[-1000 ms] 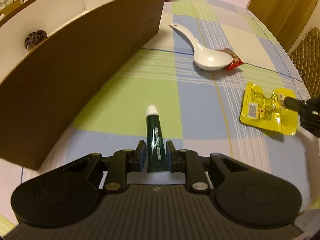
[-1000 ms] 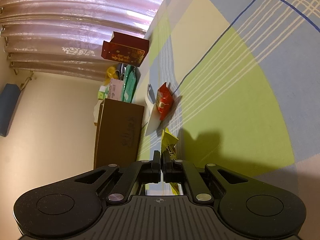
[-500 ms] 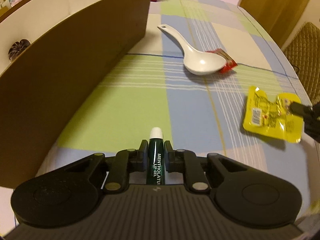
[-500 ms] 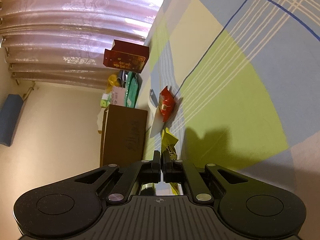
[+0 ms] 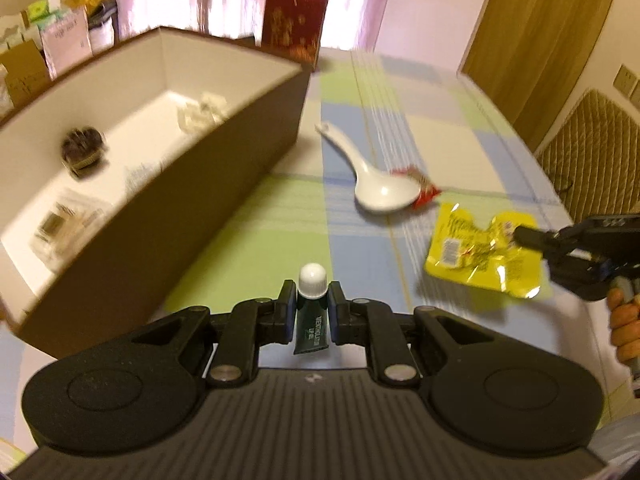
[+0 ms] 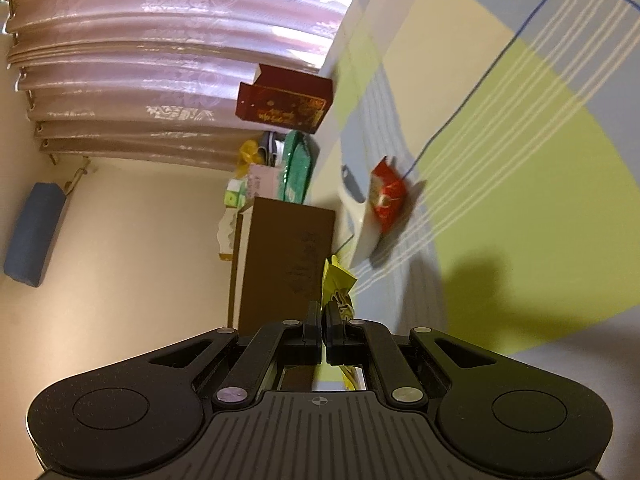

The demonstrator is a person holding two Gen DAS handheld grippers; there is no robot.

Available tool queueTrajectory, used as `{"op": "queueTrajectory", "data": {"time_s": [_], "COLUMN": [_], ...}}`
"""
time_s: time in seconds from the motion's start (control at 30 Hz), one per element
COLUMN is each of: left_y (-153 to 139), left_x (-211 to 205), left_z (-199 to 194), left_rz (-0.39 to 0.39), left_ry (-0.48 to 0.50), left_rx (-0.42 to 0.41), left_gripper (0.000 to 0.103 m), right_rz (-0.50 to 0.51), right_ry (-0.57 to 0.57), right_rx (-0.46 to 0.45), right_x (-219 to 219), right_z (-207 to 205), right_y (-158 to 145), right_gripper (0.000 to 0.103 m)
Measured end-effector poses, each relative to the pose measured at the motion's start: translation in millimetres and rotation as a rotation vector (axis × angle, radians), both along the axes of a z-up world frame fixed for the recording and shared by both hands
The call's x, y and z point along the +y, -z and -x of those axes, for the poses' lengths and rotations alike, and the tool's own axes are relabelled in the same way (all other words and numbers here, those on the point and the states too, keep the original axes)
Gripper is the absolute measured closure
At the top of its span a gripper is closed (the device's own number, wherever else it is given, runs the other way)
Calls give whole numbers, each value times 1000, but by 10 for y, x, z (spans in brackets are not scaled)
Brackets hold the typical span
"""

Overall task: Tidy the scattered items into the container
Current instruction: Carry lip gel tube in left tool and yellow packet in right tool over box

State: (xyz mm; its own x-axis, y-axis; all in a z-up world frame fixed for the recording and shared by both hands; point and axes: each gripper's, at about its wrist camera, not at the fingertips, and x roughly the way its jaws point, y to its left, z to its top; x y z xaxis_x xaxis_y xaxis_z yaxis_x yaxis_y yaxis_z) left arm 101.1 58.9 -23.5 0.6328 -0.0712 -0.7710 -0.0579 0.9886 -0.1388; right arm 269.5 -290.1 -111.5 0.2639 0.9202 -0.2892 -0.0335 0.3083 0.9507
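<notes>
Carrying two pickups toward the box.
Left gripper (image 5: 312, 307) clamped on lip-gel tube (image 5: 311, 326), right gripper (image 6: 323, 311) pinching yellow packet (image 6: 340, 280); next, over brown box (image 5: 168, 184) at upper left, release.

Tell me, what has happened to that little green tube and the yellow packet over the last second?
The left claw closed on the green lip gel tube lying on the tablecloth and lifted it, so the brown box's inside now shows. The right claw kept its pinch on the yellow packet and raised it slightly. The white spoon and red sachet stayed put.
</notes>
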Motion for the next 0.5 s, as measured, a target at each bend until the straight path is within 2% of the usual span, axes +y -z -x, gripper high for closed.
{"op": "queueTrajectory", "data": {"time_s": [0.5], "left_y": [-744], "left_x": [470], "left_z": [218], "left_rz": [1], "left_ry": [-46], "left_rx": [-195], "left_gripper": [91], "right_rz": [-69], "right_ry": [16], "right_rx": [-19], "right_x": [376], "right_z": [4], "right_y": [-245], "right_gripper": [97]}}
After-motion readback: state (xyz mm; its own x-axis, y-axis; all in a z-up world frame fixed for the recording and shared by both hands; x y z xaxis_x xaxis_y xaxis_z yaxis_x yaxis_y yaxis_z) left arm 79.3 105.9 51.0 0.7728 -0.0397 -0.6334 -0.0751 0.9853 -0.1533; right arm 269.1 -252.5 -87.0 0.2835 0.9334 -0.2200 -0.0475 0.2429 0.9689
